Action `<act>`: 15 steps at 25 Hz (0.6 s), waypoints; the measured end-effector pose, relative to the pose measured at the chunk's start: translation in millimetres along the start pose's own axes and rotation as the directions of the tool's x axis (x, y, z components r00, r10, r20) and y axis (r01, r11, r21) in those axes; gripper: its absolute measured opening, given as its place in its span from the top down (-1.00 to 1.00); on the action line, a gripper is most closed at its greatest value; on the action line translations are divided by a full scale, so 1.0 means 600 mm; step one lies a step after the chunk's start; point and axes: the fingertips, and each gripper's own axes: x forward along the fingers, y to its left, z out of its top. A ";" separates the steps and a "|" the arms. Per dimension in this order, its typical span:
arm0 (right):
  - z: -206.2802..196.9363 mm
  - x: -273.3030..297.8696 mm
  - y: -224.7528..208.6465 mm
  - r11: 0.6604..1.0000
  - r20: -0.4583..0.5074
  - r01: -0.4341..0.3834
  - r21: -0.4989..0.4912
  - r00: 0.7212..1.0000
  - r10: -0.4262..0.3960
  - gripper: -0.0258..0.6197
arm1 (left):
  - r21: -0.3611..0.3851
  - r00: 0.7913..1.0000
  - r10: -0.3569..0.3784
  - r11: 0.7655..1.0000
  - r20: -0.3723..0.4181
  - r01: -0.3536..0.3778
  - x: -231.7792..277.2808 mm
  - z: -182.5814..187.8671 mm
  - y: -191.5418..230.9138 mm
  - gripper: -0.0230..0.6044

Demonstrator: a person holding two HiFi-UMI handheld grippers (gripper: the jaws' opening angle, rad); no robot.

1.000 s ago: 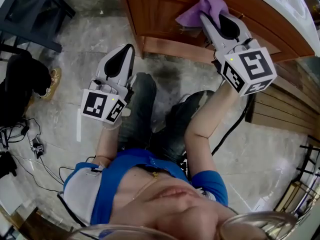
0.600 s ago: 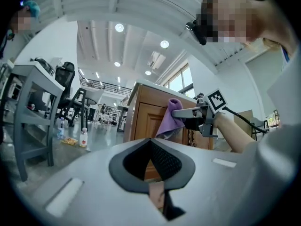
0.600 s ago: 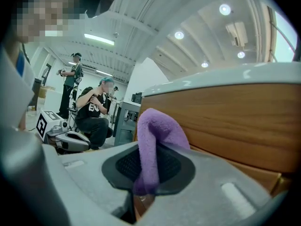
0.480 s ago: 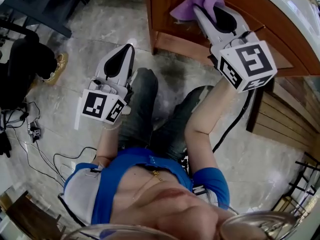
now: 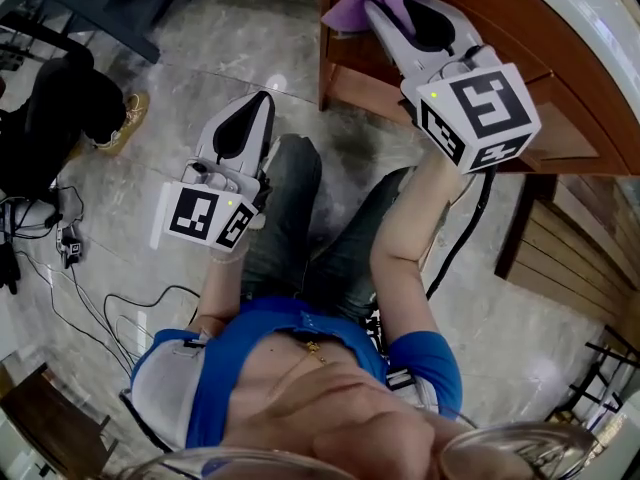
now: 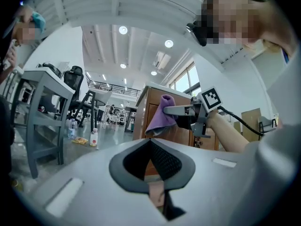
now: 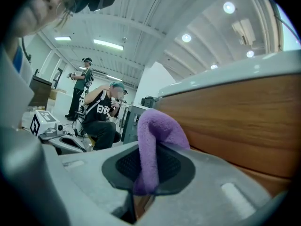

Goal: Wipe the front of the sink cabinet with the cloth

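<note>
A purple cloth [image 7: 155,135] is showing a soft, fleecy nap. The sink cabinet [image 7: 244,112] is presenting smooth, satin brown wood. The right gripper [image 5: 392,6] and left gripper [image 5: 252,108] are wearing matt grey plastic. The stone-look floor [image 5: 230,48] is gleaming.

**An open-plan lab or test hall, not a home**
The left gripper view shows a high white ceiling with round lights [image 6: 123,30] over a railed gallery [image 6: 106,85], a grey desk [image 6: 42,79] and office chairs [image 6: 75,76]. In the head view a wooden sink cabinet [image 5: 560,88] stands at 1 o'clock on a polished stone floor [image 5: 230,58], with loose cables [image 5: 110,308] at 8 o'clock.
</note>
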 end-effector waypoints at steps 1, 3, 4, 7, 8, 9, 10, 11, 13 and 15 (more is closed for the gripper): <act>0.002 0.006 0.003 1.000 0.005 -0.004 -0.001 1.000 0.004 0.75 | -0.002 1.000 0.004 1.000 0.002 -0.004 -0.002 0.000 0.001 0.93; 0.008 0.016 0.010 1.000 0.016 -0.010 -0.005 1.000 0.010 0.75 | -0.005 1.000 0.013 1.000 0.006 -0.013 -0.006 0.001 0.004 0.94; 0.010 0.022 0.013 1.000 0.021 -0.011 -0.008 1.000 0.011 0.75 | -0.006 1.000 0.016 1.000 0.009 -0.016 -0.009 0.002 0.006 0.93; 0.017 0.039 0.023 1.000 0.036 -0.010 -0.020 0.999 0.011 0.75 | -0.010 1.000 0.022 1.000 0.014 -0.022 -0.015 0.005 0.013 0.93; 0.019 0.044 0.025 1.000 0.044 -0.010 -0.020 0.999 0.011 0.75 | -0.011 1.000 0.024 1.000 0.017 -0.024 -0.016 0.006 0.016 0.93; 0.021 0.048 0.027 1.000 0.052 -0.008 -0.018 0.999 0.009 0.75 | -0.011 0.999 0.026 1.000 0.019 -0.026 -0.017 0.008 0.017 0.93; 0.022 0.050 0.028 1.000 0.059 -0.005 -0.016 0.998 0.006 0.75 | -0.012 0.999 0.028 1.000 0.022 -0.027 -0.017 0.008 0.018 0.93; 0.022 0.050 0.028 1.000 0.064 0.001 -0.015 0.998 0.000 0.75 | -0.014 0.999 0.029 1.000 0.024 -0.028 -0.016 0.008 0.018 0.93; 0.022 0.049 0.027 1.000 0.071 0.018 -0.021 0.997 -0.016 0.75 | -0.018 0.999 0.028 0.999 0.028 -0.028 -0.014 0.006 0.016 0.93; 0.020 0.050 0.028 0.999 0.077 0.036 -0.033 0.997 -0.033 0.75 | -0.022 0.999 0.026 0.999 0.032 -0.025 -0.010 0.003 0.016 0.93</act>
